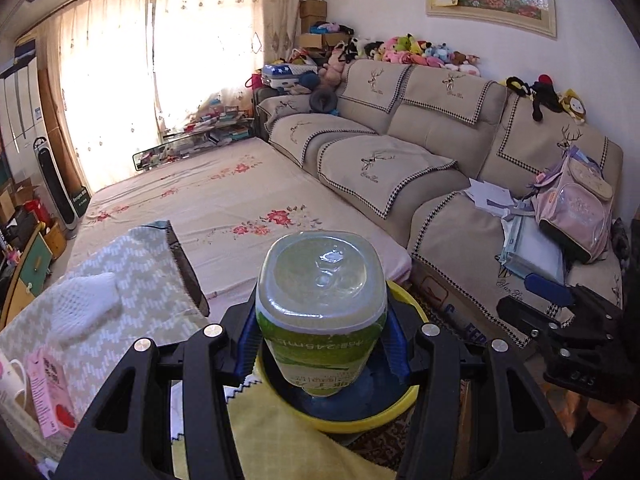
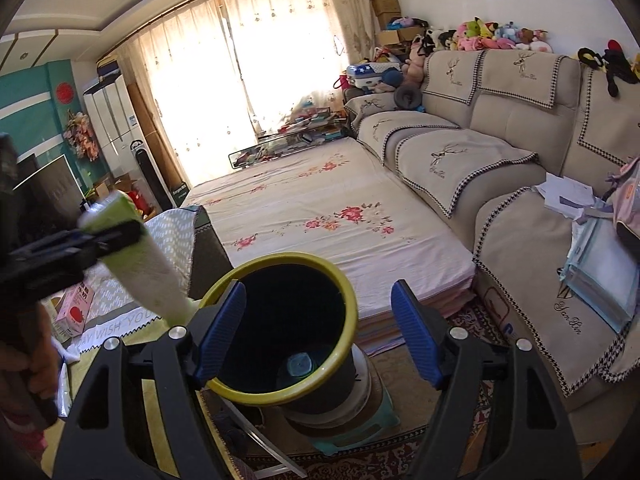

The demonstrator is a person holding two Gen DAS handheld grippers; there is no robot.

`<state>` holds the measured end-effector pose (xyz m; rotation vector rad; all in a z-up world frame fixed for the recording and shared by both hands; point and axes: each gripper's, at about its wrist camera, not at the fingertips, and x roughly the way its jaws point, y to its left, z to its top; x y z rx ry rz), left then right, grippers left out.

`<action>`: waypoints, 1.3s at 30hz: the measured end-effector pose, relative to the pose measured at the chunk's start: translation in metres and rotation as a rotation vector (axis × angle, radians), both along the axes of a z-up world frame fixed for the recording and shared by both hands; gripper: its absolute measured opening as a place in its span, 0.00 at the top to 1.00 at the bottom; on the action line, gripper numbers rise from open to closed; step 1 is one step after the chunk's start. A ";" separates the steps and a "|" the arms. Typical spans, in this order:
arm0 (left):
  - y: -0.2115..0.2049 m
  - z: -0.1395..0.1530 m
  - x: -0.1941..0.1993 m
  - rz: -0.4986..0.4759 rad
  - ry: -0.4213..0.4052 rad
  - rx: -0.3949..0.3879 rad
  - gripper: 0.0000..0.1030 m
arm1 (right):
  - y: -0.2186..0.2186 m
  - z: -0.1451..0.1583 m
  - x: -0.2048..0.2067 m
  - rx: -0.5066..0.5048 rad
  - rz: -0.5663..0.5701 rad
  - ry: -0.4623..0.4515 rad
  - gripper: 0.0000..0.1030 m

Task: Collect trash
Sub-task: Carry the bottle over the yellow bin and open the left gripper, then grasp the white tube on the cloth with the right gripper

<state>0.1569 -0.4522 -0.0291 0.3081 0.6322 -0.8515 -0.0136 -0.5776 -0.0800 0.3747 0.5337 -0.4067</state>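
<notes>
My left gripper (image 1: 322,344) is shut on a clear plastic bottle with a green label (image 1: 320,304), its blue pads pressing the bottle's sides. The bottle hangs base-forward over a dark bin with a yellow rim (image 1: 360,420). From the right wrist view the same bottle (image 2: 136,256) slants towards the bin's left edge, held by the left gripper (image 2: 80,240). My right gripper (image 2: 320,332) is open with nothing between its blue pads, just above the bin's rim (image 2: 348,292). A small clear item (image 2: 300,364) lies at the bin's bottom.
The bin stands on a teal stool (image 2: 360,428) over a patterned rug. A floral mattress (image 2: 320,208) lies behind it and a beige sofa (image 2: 500,152) to the right. A pink carton (image 2: 74,308) sits on the covered table at left.
</notes>
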 end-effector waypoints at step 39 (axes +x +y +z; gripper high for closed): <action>0.458 0.021 0.067 0.866 -0.278 -0.174 0.11 | 0.245 -0.007 0.109 -0.006 0.661 0.095 0.29</action>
